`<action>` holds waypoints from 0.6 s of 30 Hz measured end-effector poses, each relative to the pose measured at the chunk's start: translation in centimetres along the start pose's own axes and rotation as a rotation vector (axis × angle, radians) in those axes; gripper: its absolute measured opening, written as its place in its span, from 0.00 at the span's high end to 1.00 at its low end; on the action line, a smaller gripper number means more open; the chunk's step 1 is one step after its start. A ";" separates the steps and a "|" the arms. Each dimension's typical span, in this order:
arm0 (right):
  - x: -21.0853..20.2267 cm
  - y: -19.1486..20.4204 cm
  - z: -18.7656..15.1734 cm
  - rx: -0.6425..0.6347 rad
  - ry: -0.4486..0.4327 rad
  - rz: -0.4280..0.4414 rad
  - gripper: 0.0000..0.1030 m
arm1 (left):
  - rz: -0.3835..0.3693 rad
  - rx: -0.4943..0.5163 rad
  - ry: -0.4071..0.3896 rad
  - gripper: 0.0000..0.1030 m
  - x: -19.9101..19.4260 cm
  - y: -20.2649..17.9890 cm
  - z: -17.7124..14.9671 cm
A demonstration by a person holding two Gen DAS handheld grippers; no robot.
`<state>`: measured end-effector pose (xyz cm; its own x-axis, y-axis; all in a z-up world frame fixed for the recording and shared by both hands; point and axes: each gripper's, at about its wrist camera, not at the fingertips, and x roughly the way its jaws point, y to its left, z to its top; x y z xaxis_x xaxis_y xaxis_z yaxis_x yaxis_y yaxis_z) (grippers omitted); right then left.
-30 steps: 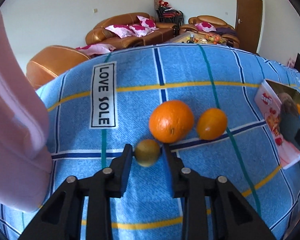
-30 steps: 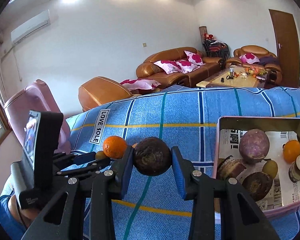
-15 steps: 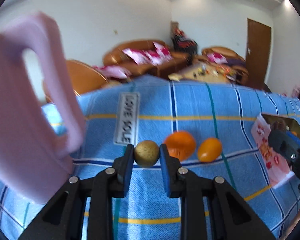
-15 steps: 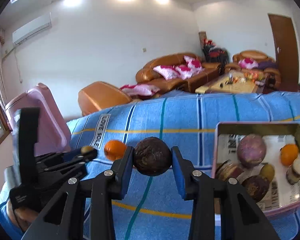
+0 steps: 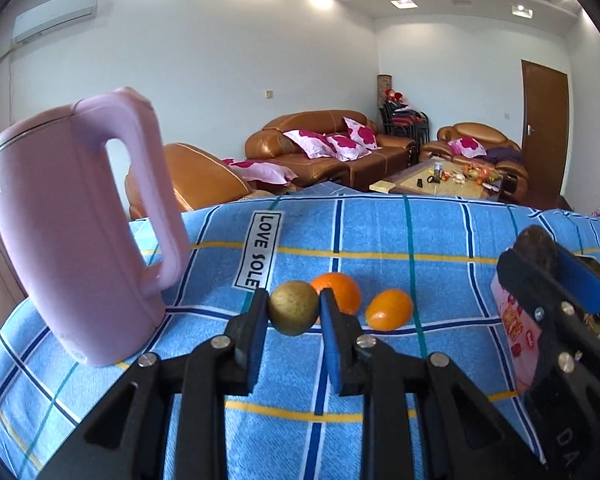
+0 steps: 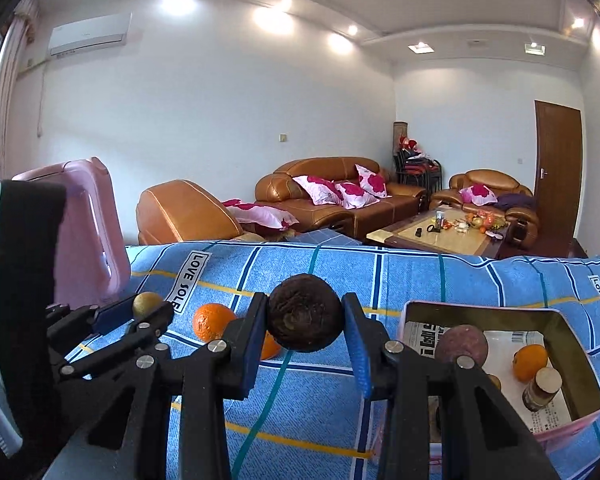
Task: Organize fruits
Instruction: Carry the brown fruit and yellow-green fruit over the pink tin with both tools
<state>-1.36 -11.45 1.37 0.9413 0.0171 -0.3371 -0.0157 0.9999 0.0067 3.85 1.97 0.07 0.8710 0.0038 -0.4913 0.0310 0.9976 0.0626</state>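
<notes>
My left gripper (image 5: pixel 293 312) is shut on a small olive-brown fruit (image 5: pixel 293 307) and holds it above the blue checked cloth (image 5: pixel 380 232). A large orange (image 5: pixel 342 286) and a small orange (image 5: pixel 390 309) lie on the cloth just beyond it. My right gripper (image 6: pixel 305 320) is shut on a dark brown round fruit (image 6: pixel 305 312), held above the cloth left of the pink tin box (image 6: pixel 580 364). The box holds a purple fruit (image 6: pixel 462 340), an orange (image 6: pixel 530 356) and a small jar (image 6: pixel 540 388). The right gripper also shows in the left wrist view (image 5: pixel 540 256).
A tall pink kettle (image 5: pixel 76 232) stands on the cloth at the left, close to my left gripper. The tin box shows at the right edge (image 5: pixel 516 320). Sofas (image 5: pixel 332 148) and a coffee table (image 5: pixel 440 180) lie beyond the table's far edge.
My left gripper has risen off the cloth with the small fruit and tilted up, so the oranges now sit lower and farther. My right gripper has also lifted slightly with its dark fruit.
</notes>
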 end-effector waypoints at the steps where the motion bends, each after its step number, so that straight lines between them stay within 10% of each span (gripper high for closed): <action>1: -0.1 0.0 0.0 -0.003 -0.002 -0.002 0.61 | 0.004 -0.004 -0.007 0.74 -0.3 0.0 -0.1; 18: -2.2 0.4 -0.8 -0.031 -0.021 -0.021 0.61 | 0.001 -0.024 -0.044 0.73 -2.9 0.3 -1.1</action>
<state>-3.75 -11.13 1.33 0.9484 -0.0037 -0.3171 -0.0060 0.9995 -0.0298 0.84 2.34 0.56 0.8916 0.0025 -0.4529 0.0187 0.9989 0.0423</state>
